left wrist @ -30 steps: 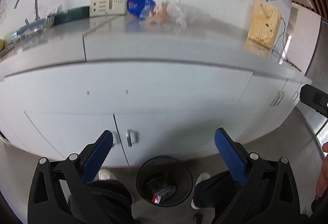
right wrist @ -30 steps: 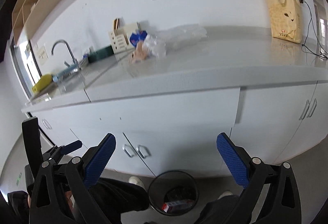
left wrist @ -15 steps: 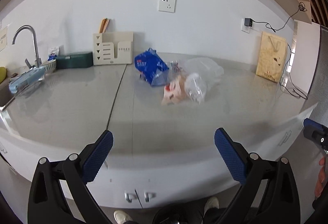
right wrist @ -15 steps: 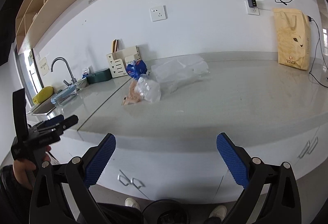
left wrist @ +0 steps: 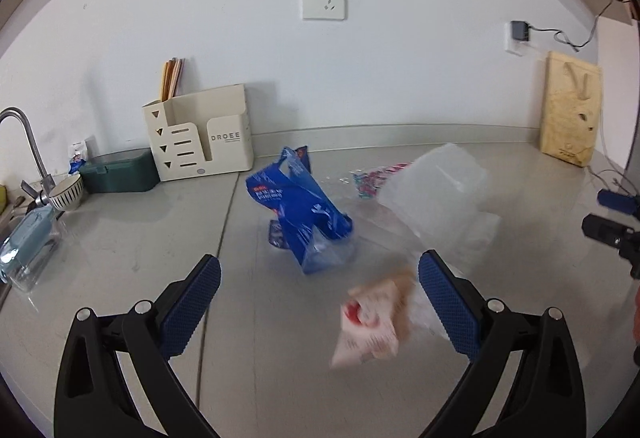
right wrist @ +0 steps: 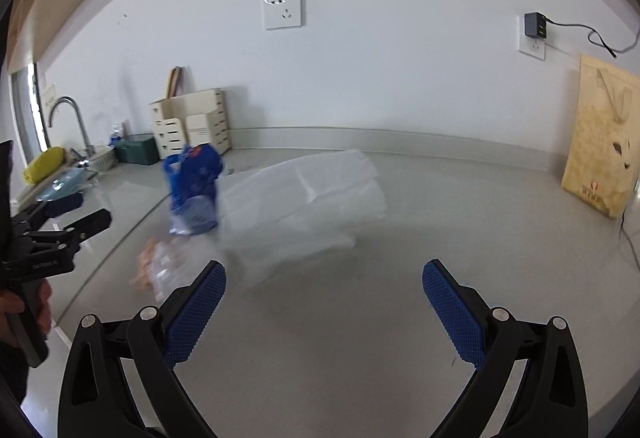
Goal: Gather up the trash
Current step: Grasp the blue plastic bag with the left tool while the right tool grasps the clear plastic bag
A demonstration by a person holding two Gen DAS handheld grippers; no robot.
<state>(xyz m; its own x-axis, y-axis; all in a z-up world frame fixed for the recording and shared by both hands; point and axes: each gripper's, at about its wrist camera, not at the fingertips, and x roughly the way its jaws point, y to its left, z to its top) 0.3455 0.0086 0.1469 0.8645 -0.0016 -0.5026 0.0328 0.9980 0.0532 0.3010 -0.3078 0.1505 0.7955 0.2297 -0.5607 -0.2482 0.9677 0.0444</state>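
Left gripper (left wrist: 319,297): jaws spread wide, nothing between the blue pads, held above the grey countertop (left wrist: 120,278).
Right gripper (right wrist: 324,308): jaws likewise spread wide and empty, over a bare stretch of the same countertop (right wrist: 440,222).
Pink-and-white wrapper (left wrist: 372,322): lies on the counter just ahead of the left gripper, close inside its right finger; blurred, with a red mark on it. From the right gripper it shows blurred, ahead to the left (right wrist: 146,264), beside crumpled clear plastic.
Blue plastic bag (left wrist: 302,209): stands crumpled straight ahead of the left gripper, beyond the wrapper; ahead-left of the right gripper (right wrist: 194,193).
Clear plastic sheet (right wrist: 304,205): sprawls directly ahead of the right gripper, touching the blue bag's side; ahead-right of the left gripper (left wrist: 440,205).
Small patterned wrapper (left wrist: 376,177): behind the clear sheet, far ahead of the left gripper.
Cream organiser (left wrist: 200,133): against the wall, far ahead-left of both grippers.
Green box (left wrist: 120,173): just left of the organiser.
Tap (left wrist: 24,145): far left edge.
Tan paper bag (right wrist: 600,145): leans on the wall far ahead-right of the right gripper.
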